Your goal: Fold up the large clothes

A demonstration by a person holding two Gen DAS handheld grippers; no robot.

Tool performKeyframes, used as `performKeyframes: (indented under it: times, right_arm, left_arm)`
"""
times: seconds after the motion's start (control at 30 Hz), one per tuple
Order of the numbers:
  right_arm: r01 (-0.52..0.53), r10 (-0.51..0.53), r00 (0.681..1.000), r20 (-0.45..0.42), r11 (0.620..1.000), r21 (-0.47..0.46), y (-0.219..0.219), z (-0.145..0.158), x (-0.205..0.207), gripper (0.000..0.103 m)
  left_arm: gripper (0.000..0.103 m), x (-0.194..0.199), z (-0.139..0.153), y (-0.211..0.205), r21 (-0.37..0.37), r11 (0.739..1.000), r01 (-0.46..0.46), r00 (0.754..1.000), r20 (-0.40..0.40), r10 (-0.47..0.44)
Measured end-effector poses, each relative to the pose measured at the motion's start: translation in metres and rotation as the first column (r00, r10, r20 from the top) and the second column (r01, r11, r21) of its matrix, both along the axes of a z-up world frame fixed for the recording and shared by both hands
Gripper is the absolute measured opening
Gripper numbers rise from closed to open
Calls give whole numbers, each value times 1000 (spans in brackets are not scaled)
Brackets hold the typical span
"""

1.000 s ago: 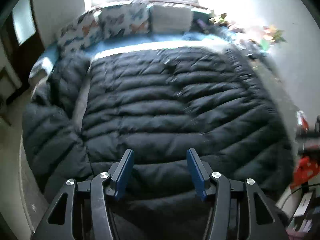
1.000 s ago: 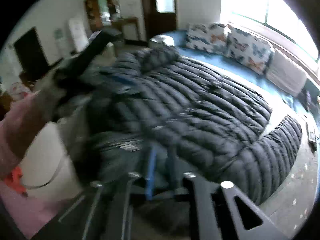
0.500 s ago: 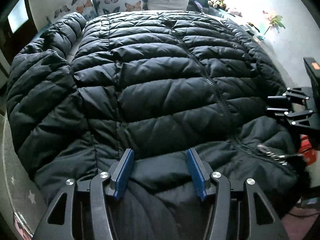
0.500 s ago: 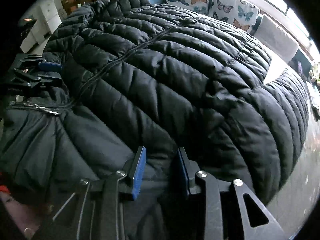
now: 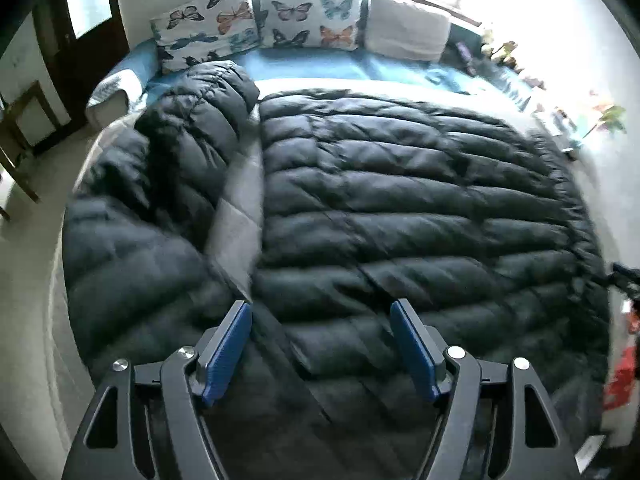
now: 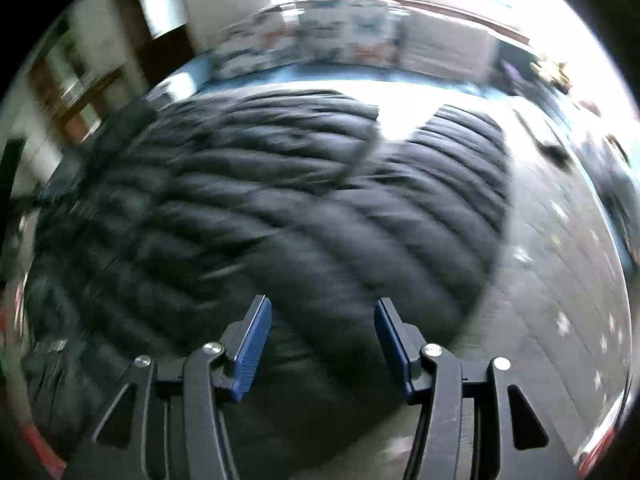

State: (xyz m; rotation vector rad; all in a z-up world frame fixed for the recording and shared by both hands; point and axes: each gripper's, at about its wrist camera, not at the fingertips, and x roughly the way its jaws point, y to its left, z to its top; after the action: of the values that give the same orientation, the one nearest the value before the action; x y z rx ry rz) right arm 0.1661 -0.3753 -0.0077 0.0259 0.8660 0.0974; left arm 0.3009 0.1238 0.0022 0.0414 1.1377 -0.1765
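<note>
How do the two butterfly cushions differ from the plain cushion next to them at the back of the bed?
The butterfly cushions carry coloured butterfly prints on a pale ground; the plain cushion is one pale tone with no pattern. The butterfly cushions stand toward the picture's left in the left wrist view, the plain cushion at the right end of the row. All lean upright along the back, beyond the black puffer jacket.

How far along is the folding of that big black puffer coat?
Barely started. The black puffer coat lies spread flat on the bed, one sleeve out to the side. Both the left gripper and right gripper have just been opening and hold nothing, their blue pads clear of the fabric. No fold shows yet; sleeves and body remain to fold.
</note>
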Motion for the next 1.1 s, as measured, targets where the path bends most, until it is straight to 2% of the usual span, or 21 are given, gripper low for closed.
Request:
performKeyframes:
  times: [0.07, 0.13, 0.2, 0.33, 0.43, 0.5, 0.53, 0.57, 0.6, 0.67, 0.7, 0.83, 0.87, 1.0, 1.1]
  right_arm:
    - [81, -81, 997, -3, 996, 40, -28, -6, 9, 59]
    - [154, -153, 988, -21, 979, 132, -60, -15, 15, 59]
    - [204, -200, 979, -41, 954, 220, -80, -23, 23, 59]
    - [225, -210, 974, -82, 900, 374, -99, -42, 37, 59]
    - [183, -178, 982, -54, 876, 446, -98, -46, 44, 59]
    - [162, -162, 986, -38, 879, 448, -90, -45, 45, 59]
    - [156, -157, 987, -32, 890, 428, -85, -44, 48, 56]
    - [163, -163, 986, -32, 905, 392, -84, -44, 48, 31]
    - [182, -178, 983, -42, 921, 343, -81, -44, 50, 21]
    - [176, -176, 984, -28, 936, 305, -82, -42, 48, 12]
    - [174, -177, 984, -13, 951, 255, -79, -38, 49, 11]
    - [184, -192, 981, 34, 969, 166, -86, -21, 49, 9]
    - [183, -193, 980, 40, 967, 176, -91, -17, 49, 9]
    - [278, -286, 952, 111, 957, 80, -117, 1, 45, 3]
    - [307, -318, 943, 94, 945, 110, -145, 8, 45, 3]
  left_arm:
    - [76, 16, -8, 4, 1, 1000, -2, 1000, -24, 2]
    - [76, 32, -16, 10, -11, 1000, -29, 998, -48, 29]
    - [76, 39, -23, 9, 20, 999, -34, 999, -42, 35]
    - [76, 49, -38, 3, 105, 994, -38, 999, -15, 40]
    - [76, 55, -47, 2, 101, 994, -45, 998, -31, 48]
    - [78, 57, -51, 3, 96, 994, -49, 998, -35, 52]
    - [78, 58, -53, 3, 98, 994, -46, 998, -39, 50]
    - [75, 57, -55, 2, 97, 994, -45, 998, -44, 50]
    - [71, 56, -57, 2, 88, 995, -43, 998, -48, 47]
    - [61, 54, -60, 1, 50, 998, -39, 997, -67, 42]
    - [55, 53, -61, 2, 20, 999, -45, 995, -85, 47]
    - [54, 45, -61, -3, 10, 999, -52, 994, -93, 53]
    - [54, 43, -61, -4, 7, 999, -52, 994, -97, 53]
    - [53, 28, -59, -17, -21, 999, -49, 993, -106, 46]
    - [52, 17, -54, -36, -13, 999, -30, 995, -97, 28]
